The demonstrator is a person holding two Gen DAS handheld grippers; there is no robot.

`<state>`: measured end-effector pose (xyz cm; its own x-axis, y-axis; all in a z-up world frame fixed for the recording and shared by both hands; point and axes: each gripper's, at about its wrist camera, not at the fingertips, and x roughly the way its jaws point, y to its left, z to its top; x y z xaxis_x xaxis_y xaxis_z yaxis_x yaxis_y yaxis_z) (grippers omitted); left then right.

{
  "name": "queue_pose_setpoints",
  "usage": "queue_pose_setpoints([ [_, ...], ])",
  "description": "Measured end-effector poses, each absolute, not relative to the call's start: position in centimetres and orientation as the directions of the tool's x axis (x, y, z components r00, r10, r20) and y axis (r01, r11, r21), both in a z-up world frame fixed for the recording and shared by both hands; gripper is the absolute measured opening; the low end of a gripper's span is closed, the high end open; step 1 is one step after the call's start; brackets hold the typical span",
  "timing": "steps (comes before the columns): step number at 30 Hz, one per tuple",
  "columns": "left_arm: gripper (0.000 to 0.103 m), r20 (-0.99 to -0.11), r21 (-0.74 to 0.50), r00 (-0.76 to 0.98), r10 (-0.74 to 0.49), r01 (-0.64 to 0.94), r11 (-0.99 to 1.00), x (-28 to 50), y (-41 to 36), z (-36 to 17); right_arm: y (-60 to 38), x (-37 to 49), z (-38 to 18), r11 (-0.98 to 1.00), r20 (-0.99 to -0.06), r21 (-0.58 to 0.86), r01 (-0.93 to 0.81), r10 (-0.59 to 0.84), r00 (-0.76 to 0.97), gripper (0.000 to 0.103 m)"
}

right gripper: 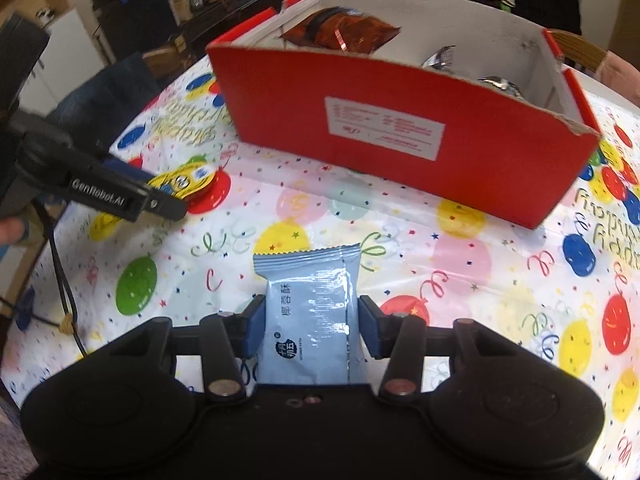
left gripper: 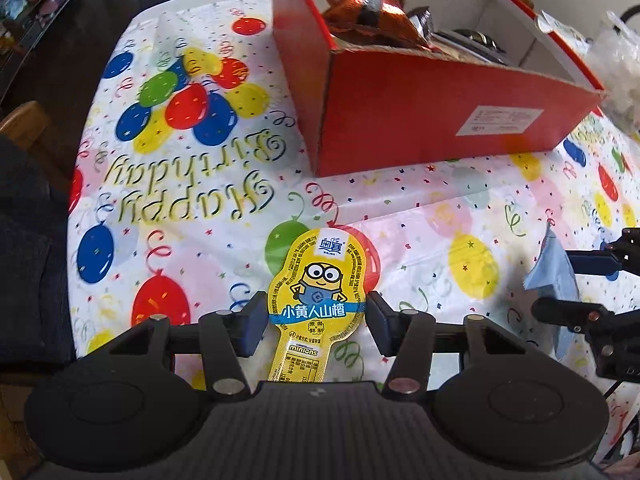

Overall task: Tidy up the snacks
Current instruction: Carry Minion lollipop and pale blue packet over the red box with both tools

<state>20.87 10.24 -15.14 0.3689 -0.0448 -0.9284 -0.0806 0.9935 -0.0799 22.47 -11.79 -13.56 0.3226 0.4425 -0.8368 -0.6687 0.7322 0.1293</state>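
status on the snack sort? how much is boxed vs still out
Done: an orange bag and foil packs sit in the red box. In hand: left hand-held gripper flanks the yellow Minions snack; right hand-held gripper flanks the blue packet. Left: boxing both.

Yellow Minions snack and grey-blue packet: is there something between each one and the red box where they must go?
Nothing visible lies on the tablecloth between either snack and the red box. Only its near wall must be cleared. The yellow Minions snack sits between the left gripper fingers, the grey-blue packet between the right gripper fingers.
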Motion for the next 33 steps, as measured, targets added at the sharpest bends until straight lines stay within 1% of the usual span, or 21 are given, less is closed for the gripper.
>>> queue_pose_setpoints([
  [6, 0.052, -0.912, -0.115, 0.407, -0.055, -0.125, 0.985, 19.4, 10.8, -13.1, -12.5, 22.1, -11.5, 0.748, -0.808, 0.157, -0.645, 0.473, 0.351, 0.046],
  [15, 0.052, -0.873, -0.14, 0.485, -0.054, -0.143, 0.98, 17.5, 10.5, -8.8, -13.5, 21.6, -7.8, 0.763, -0.755, 0.182, -0.62, 0.513, 0.409, 0.046],
  [22, 0.052, -0.838, -0.158, 0.542, -0.06, -0.135, 0.978, 16.7, 9.5, -5.7, -14.6, 21.2, -5.0, 0.769, -0.707, 0.197, -0.608, 0.541, 0.455, 0.046],
  [33, 0.052, -0.795, -0.158, 0.602, -0.073, -0.091, 0.983, 18.1, 6.9, -2.0, -15.1, 22.8, -1.4, 0.78, -0.651, 0.172, -0.602, 0.549, 0.525, 0.046],
])
